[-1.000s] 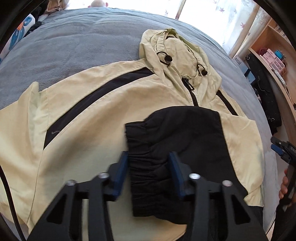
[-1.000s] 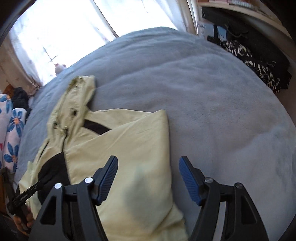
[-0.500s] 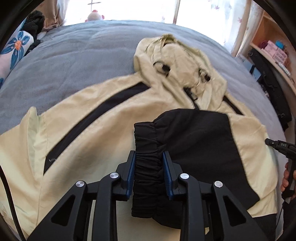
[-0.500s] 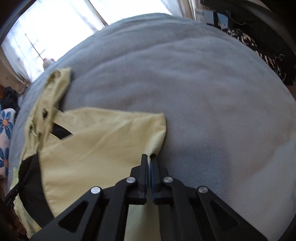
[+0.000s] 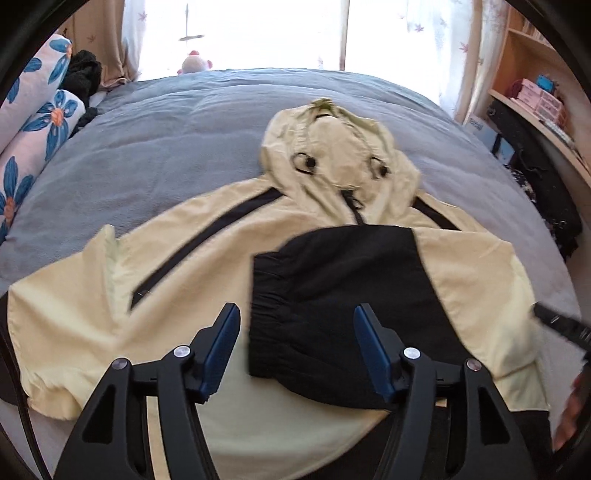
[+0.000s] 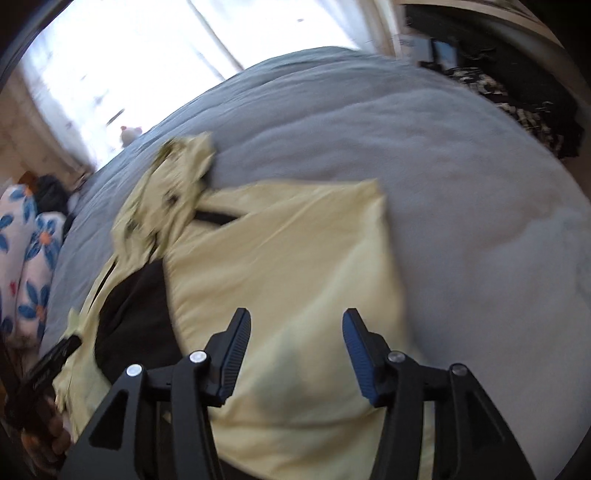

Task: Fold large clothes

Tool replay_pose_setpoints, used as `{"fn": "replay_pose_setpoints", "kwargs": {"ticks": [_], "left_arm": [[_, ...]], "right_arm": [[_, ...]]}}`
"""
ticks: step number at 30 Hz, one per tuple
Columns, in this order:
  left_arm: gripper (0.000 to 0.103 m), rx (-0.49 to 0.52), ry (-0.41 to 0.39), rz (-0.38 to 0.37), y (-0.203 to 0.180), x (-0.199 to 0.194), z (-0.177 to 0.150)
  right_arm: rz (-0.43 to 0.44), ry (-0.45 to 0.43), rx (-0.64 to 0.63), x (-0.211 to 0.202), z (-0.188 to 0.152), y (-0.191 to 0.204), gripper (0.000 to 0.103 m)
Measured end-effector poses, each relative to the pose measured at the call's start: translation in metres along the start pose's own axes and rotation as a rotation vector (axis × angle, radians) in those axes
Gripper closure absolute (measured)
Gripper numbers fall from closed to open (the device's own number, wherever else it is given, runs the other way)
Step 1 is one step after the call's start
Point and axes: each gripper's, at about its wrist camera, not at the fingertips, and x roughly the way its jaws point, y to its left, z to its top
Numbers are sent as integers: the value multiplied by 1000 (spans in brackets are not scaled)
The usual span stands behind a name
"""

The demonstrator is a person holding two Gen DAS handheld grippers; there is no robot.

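Blown-out window (image 5: pixel 266 33) backlight; fisheye-bent edges; right view motion-blurred.

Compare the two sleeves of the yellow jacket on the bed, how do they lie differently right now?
The right sleeve is folded in over the chest, its black cuff end lying on the jacket front; the left sleeve is spread outward onto the grey bed cover. The right sleeve shows mostly black fabric on top, the left sleeve mostly pale yellow with a black stripe. Both lie flat, and neither is held.
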Motion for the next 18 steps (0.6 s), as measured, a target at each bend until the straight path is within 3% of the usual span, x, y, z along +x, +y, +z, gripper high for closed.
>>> {"fn": "replay_pose_setpoints", "kwargs": {"ticks": [4,10,13,16,18], "left_arm": [[41,13,35,-47,-31,11,-19],[41,52,102,25,-53,42,-38],[41,41,114,47,-45,48,-41],[41,14,114,23,-32,48,-41],[41,7,112,8,-30,47,-41]], "right_arm": [[51,64,-93,26,-28,48,51],[14,76,-120,43,-37,49,52],[-135,29,-100,34,-30,18,52],[-295,-13,-38,25,-25,-25,53],[-319,-14,23,20,-25,-50,53]]}}
